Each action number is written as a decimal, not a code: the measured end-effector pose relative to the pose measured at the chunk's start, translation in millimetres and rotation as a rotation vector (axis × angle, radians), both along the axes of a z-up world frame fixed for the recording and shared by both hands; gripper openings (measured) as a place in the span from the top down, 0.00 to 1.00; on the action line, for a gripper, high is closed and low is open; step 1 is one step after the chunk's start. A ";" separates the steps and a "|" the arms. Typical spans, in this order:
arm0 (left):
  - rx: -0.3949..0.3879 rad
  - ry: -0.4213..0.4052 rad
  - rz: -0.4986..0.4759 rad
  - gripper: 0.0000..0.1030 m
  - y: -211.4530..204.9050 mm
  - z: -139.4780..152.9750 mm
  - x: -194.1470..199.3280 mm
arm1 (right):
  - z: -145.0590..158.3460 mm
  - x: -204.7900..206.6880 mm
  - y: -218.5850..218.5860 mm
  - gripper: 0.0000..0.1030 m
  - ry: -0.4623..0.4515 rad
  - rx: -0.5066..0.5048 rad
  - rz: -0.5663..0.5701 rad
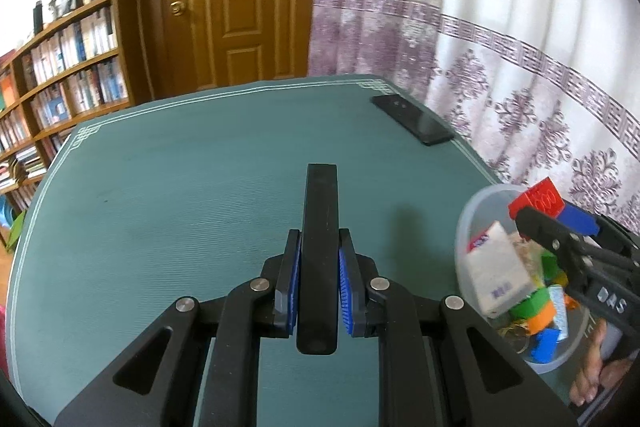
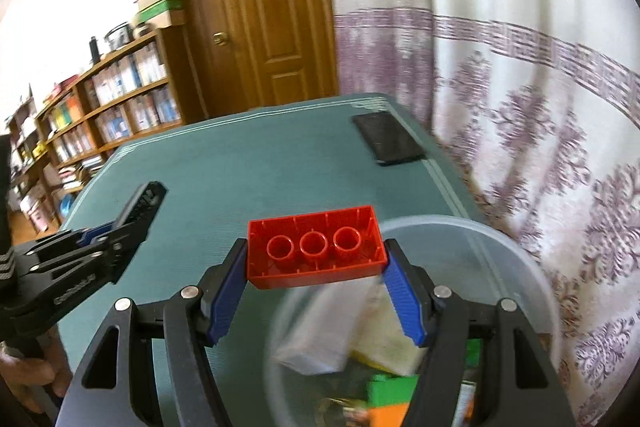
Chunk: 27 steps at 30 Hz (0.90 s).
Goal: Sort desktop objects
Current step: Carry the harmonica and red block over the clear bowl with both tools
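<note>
My left gripper (image 1: pixel 319 267) is shut on a long flat black bar (image 1: pixel 320 227) that sticks out forward over the green table mat (image 1: pixel 180 187). The same black bar (image 2: pixel 142 205) shows at the left of the right wrist view, above the mat (image 2: pixel 248 179). My right gripper (image 2: pixel 316 267) is shut on a red toy brick (image 2: pixel 316 245), held hollow side toward the camera just over the rim of a clear plastic tub (image 2: pixel 520 259). The left wrist view shows that red brick (image 1: pixel 538 199) above the tub (image 1: pixel 472 211), which holds a white packet (image 1: pixel 496 275) and several coloured bricks.
A black phone (image 1: pixel 412 119) lies near the far right corner of the mat, close to the patterned curtain (image 1: pixel 520 67); the phone (image 2: pixel 388 143) is also in the right wrist view. A wooden door and bookshelves stand behind the table. A person's hand (image 1: pixel 596 367) holds the right gripper.
</note>
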<state>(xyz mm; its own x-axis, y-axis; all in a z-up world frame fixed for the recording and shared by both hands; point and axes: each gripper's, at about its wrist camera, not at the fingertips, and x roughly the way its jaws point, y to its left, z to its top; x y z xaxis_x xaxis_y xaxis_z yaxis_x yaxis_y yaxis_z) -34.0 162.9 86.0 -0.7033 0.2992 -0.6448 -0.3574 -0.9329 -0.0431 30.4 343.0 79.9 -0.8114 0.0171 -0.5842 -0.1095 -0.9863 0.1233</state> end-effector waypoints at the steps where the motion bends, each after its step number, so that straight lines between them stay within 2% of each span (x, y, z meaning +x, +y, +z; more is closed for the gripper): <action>1: 0.000 -0.001 -0.009 0.82 3.3 0.5 1.6 | -0.8 2.2 7.9 0.32 -0.001 0.000 -0.018; 10: -0.008 0.013 -0.082 0.82 35.5 7.5 18.8 | -6.2 13.5 52.2 0.32 -0.013 -0.011 -0.123; 21: -0.015 0.008 -0.147 0.82 59.0 6.0 33.0 | -23.9 5.6 79.5 0.31 -0.066 -0.080 -0.177; 23: -0.015 0.008 -0.154 0.82 61.4 6.5 34.2 | -25.4 5.3 82.3 0.29 -0.071 -0.086 -0.178; 25: -0.017 0.007 -0.160 0.82 63.6 6.2 35.8 | -24.9 6.4 83.2 0.21 -0.070 -0.092 -0.178; 27: -0.017 0.001 -0.165 0.82 64.9 4.8 36.9 | -23.8 8.3 84.2 0.21 -0.063 -0.095 -0.184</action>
<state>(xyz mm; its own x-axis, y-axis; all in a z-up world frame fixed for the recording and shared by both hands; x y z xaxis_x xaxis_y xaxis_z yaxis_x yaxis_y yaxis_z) 2.8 227.7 90.8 -0.6461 0.4002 -0.6499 -0.5060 -0.8621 -0.0278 38.7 427.2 56.2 -0.7614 0.1036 -0.6400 -0.2969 -0.9332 0.2022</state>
